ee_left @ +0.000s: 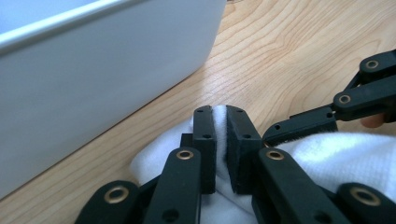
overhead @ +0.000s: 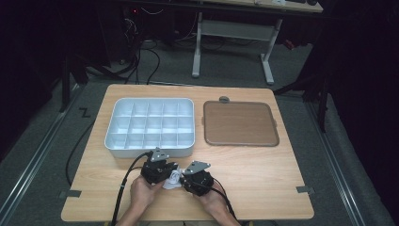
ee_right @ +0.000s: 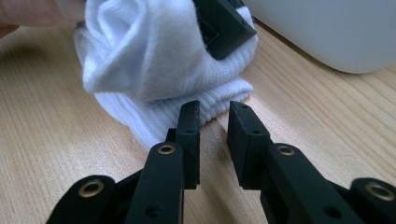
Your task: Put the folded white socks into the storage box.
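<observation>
A white ribbed sock lies bunched on the wooden table, just beside the compartment tray.

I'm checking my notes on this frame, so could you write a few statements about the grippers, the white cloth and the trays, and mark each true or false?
1. The left gripper is shut on the white cloth. True.
2. The right gripper also clamps the cloth. False: its fingers stand slightly apart, with bare table between them, just short of the cloth.
3. The white divided tray already holds the cloth. False: its compartments look empty, and the cloth lies on the wooden table in front of it.
4. A brown flat tray lies beside the white divided tray. True.
5. The cloth is ribbed and bunched up. True.
</observation>
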Available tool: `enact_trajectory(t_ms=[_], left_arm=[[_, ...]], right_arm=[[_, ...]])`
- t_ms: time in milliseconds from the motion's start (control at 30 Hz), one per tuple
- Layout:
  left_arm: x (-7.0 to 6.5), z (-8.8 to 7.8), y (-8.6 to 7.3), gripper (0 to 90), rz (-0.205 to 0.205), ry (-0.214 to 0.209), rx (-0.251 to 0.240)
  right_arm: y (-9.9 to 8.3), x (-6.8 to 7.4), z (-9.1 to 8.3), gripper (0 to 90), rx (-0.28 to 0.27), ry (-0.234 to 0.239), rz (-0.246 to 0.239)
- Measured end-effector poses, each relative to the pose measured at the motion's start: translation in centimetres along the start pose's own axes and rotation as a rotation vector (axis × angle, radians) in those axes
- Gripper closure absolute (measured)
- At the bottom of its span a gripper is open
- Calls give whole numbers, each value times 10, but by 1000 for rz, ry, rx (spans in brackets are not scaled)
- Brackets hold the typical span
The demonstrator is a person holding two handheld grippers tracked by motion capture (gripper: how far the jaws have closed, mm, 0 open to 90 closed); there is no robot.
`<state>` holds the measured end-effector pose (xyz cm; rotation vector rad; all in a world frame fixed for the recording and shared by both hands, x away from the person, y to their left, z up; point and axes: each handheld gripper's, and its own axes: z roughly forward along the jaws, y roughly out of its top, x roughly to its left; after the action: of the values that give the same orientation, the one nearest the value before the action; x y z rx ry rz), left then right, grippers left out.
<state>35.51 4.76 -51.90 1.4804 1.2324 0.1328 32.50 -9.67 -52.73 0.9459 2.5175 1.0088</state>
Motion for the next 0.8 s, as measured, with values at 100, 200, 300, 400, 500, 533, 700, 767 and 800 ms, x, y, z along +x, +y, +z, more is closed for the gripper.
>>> enact_trajectory(t_ms=[100,200,300,400,500,533,700,767,800], left_arm=[[-2,-3,3,795,-13,-12,1],[-3,-8,6,734,-30,-15,0],[-1,-12,10,654,-55,-23,-6],[-1,-14,11,570,-74,-39,5],[-1,-14,12,528,-86,-57,12],[-1,-14,13,522,-91,-59,12],[-2,-23,20,481,-123,-89,-25],[-2,-26,23,475,-137,-100,-28],[-2,-28,25,469,-138,-102,-25]], right_arm=[[0,-1,0,734,-1,7,13],[-1,-1,-2,720,4,1,21],[-6,-4,-6,720,-7,0,44],[-8,-7,-9,721,-10,0,59],[-6,-7,-12,723,-14,-1,52],[-7,-7,-13,724,-21,-1,56],[-8,-7,-22,743,-35,2,78],[-6,-8,-25,763,-38,12,66],[-5,-8,-27,771,-34,15,71]])
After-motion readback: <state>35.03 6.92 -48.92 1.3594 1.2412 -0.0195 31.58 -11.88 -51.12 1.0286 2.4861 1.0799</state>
